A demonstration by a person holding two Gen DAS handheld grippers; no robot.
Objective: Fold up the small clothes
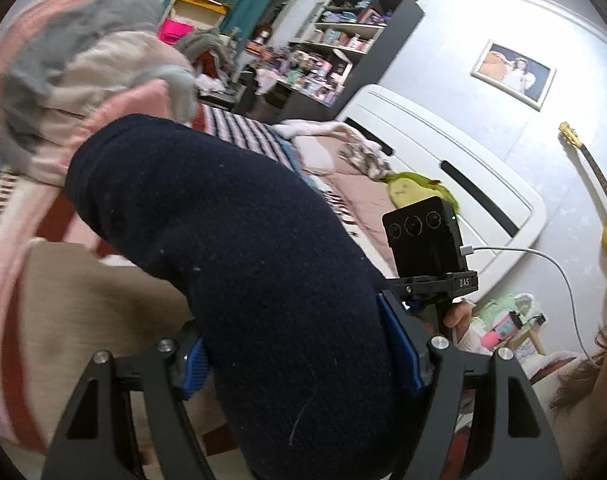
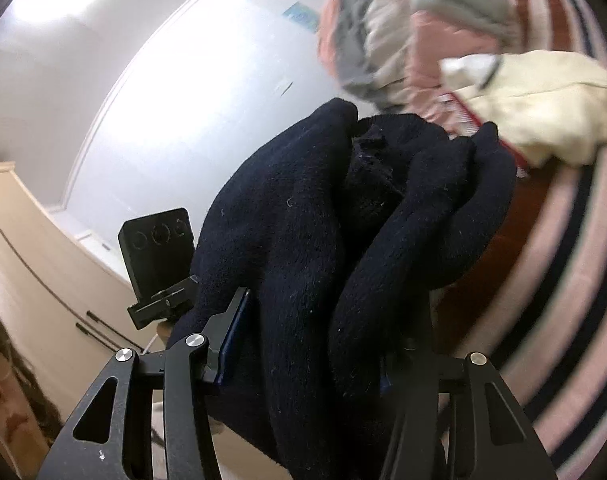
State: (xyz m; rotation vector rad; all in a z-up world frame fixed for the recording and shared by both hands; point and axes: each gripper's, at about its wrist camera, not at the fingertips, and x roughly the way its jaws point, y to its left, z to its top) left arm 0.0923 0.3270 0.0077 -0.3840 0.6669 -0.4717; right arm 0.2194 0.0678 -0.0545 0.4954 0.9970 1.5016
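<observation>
I've got the navy knit [image 1: 239, 264] bunched thick between both sets of fingers, left gripper [image 1: 299, 360] and right gripper [image 2: 307, 344] each clamped on it, lifted off the striped bedspread [image 2: 563, 280]. Loose folds hang from my right side; they could slip free and unravel.

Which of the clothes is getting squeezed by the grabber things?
The dark navy knit garment. It sits between the blue pads of the left tool and also in the right tool. The pink-and-grey clothes and the cream garment lie beyond, untouched.
</observation>
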